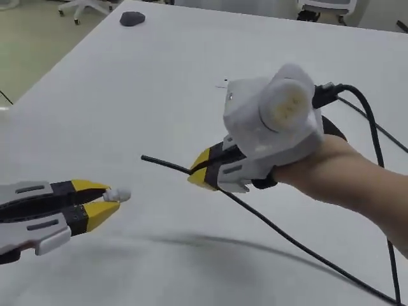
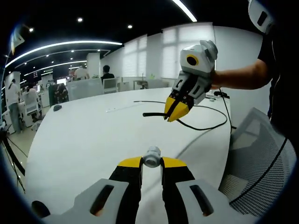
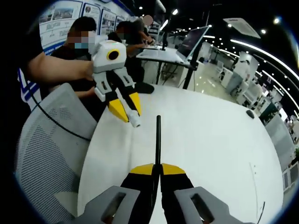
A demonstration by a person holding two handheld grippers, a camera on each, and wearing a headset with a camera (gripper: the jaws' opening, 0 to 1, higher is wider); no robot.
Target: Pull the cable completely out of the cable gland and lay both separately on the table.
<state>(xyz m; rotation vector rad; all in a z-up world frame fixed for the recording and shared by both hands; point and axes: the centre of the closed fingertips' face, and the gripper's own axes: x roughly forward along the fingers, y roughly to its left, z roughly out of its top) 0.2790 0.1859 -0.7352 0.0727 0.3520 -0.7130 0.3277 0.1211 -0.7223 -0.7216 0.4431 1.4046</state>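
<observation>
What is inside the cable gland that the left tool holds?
No cable enters the cable gland: the cable is apart, its free end past the right tool. The left tool covers the gland's sides, and its bore is too small to see into.

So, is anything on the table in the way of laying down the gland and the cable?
Nothing visible is. The left tongs hold the gland and the right tongs hold the cable over bare white table. A small dark thing lies far off, near the far edge.
</observation>
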